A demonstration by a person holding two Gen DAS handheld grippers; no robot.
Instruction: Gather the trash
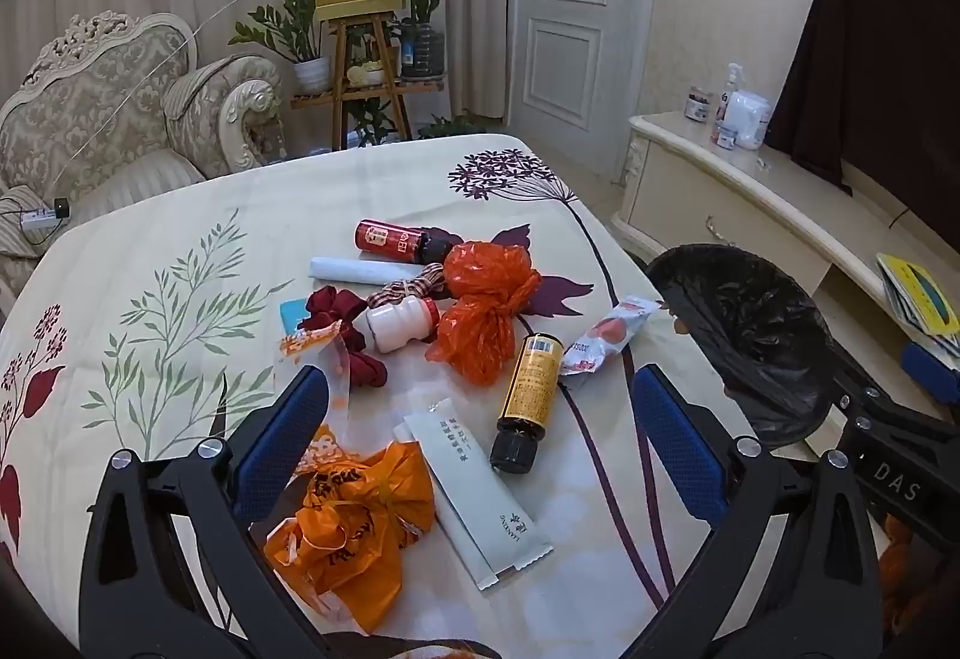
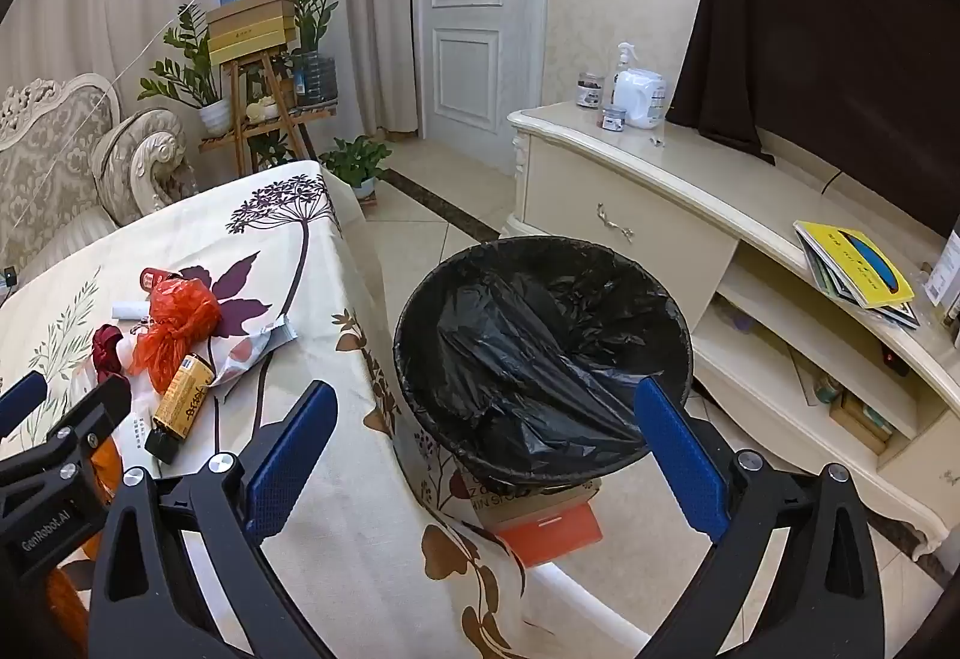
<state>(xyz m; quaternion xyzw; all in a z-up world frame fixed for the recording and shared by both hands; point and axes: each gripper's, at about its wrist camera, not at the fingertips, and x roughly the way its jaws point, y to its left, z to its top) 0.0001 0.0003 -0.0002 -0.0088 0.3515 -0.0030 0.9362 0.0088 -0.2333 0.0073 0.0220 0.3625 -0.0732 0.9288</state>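
Trash lies on the floral tablecloth (image 1: 180, 215): an orange plastic bag (image 1: 354, 521), a white sachet (image 1: 480, 491), a yellow-labelled bottle (image 1: 531, 401), a red-orange bag (image 1: 486, 311), a small white bottle (image 1: 399, 323), a red bottle (image 1: 396, 242) and a snack wrapper (image 1: 606, 335). My left gripper (image 1: 480, 407) is open and empty above the sachet and yellow bottle. My right gripper (image 2: 486, 419) is open and empty, over the bin (image 2: 540, 353) lined with a black bag, which stands beside the table's right edge. The yellow bottle (image 2: 183, 395) also shows in the right wrist view.
A dark red fabric piece (image 1: 336, 317), a white roll (image 1: 354, 272) and a striped ribbon (image 1: 414, 287) lie among the trash. A cream cabinet (image 2: 660, 215) stands right of the bin. A sofa (image 1: 102, 119) and plant stand (image 1: 366, 59) stand behind the table.
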